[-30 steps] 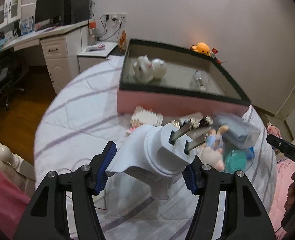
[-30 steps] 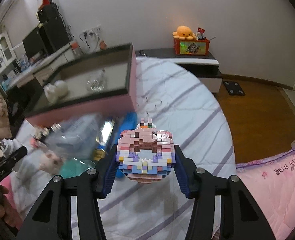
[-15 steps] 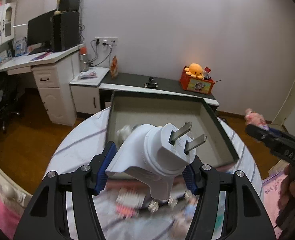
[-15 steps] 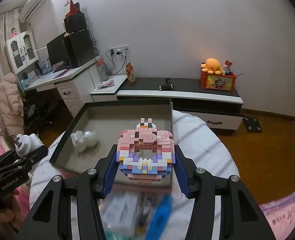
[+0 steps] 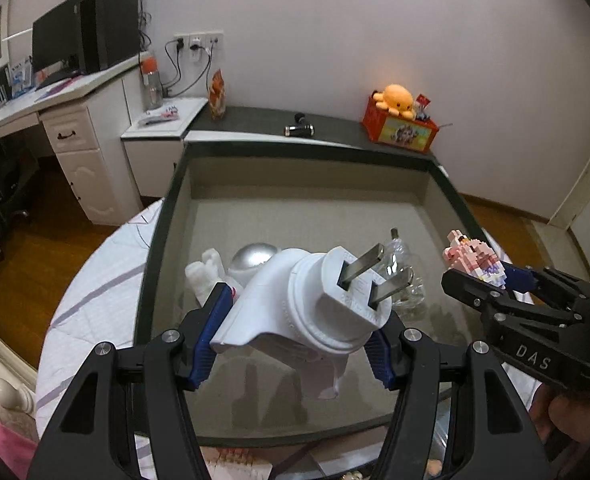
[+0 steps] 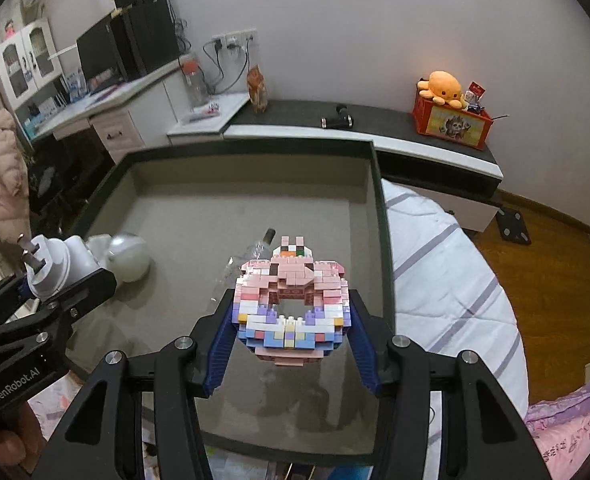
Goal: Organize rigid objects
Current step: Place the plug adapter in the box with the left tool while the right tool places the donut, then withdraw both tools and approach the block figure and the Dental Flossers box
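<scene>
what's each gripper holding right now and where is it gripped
Left gripper: white plug adapter, clamped across its body, prongs up. Right gripper: pink brick ring, pinched at its outer sides.

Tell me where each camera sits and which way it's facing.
Left wrist: on the left gripper, looking down into the box; its jaws hold a white plug, right gripper at the right edge.
Right wrist: on the right gripper, facing the same box; jaws hold a brick donut, left gripper at left.
Shared: box, orange plush.
</scene>
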Available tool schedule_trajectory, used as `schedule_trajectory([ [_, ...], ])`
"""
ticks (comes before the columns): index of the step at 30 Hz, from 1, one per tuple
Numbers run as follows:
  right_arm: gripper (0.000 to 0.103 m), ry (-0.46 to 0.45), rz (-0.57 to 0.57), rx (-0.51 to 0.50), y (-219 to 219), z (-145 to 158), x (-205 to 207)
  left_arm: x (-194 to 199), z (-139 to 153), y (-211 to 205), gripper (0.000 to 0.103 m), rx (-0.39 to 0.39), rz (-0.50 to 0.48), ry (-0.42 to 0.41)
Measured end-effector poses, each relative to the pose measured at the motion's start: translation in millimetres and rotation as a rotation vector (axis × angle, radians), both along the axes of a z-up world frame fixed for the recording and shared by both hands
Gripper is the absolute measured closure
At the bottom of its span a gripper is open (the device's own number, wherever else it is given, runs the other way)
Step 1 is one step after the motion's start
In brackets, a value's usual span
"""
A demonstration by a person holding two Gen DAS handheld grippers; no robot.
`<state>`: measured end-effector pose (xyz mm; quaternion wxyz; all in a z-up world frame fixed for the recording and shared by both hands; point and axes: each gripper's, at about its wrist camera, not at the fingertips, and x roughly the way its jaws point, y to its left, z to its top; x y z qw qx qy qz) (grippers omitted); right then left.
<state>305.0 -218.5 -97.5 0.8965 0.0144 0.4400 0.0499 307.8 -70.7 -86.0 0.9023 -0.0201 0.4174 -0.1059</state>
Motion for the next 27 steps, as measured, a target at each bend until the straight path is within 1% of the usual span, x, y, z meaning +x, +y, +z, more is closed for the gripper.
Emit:
schedule_trajectory([
  [4,0.05,0.025,0.01,-0.034,7.3,-9.6,0.5,2.5,-5.4,-1.1,0.039,0.022,0.006,0.009],
  [5,0.05,0.033,0.014,-0.041,8.2,-11.6,0.2,2.2,-5.7,-0.6,0.036,0.024,0.004,0.008],
  [6,0.048,0.036,0.015,-0.045,8.0,-12.1,0.1,0.6,-4.7,0.9,0.029,0.024,0.007,0.002],
  [7,0.041,0.038,0.015,-0.048,7.9,-11.9,-0.6,-1.6,-3.5,1.6,0.025,0.022,0.011,-0.005],
  [8,0.037,0.032,0.025,-0.046,8.8,-10.1,-2.6,-4.1,-1.2,3.8,0.016,0.021,0.018,-0.017],
  [9,0.025,0.025,0.033,-0.048,10.4,-7.7,-4.9,-7.4,2.6,6.0,0.012,0.023,0.027,-0.037],
  [10,0.021,0.02,0.043,-0.043,12.4,-5.5,-6.4,-11.1,6.8,8.2,0.011,0.025,0.034,-0.058],
  [12,0.021,0.014,0.034,-0.051,12.5,-1.2,-11.4,-16.9,13.3,12.9,0.004,0.024,0.044,-0.08],
  [14,0.019,0.003,0.024,-0.034,10.1,3.8,-16.8,-24.0,19.5,18.4,0.003,0.024,0.06,-0.102],
  [15,0.012,-0.002,0.015,-0.024,8.4,6.6,-20.2,-26.6,22.1,21.7,0.002,0.022,0.066,-0.109],
  [16,0.002,-0.013,0.007,-0.013,6.8,10.5,-24.6,-31.0,26.1,25.4,0.001,0.02,0.075,-0.112],
  [17,0.0,-0.029,0.003,-0.001,5.8,14.5,-29.4,-33.8,28.3,27.6,0.001,0.019,0.079,-0.114],
  [22,0.0,-0.093,-0.035,0.07,0.0,40.2,-55.9,-60.2,48.6,39.4,0.001,0.029,0.117,-0.154],
  [27,0.0,-0.148,-0.082,0.073,-1.3,59.3,-86.4,-84.5,65.3,46.6,0.0,0.065,0.156,-0.178],
])
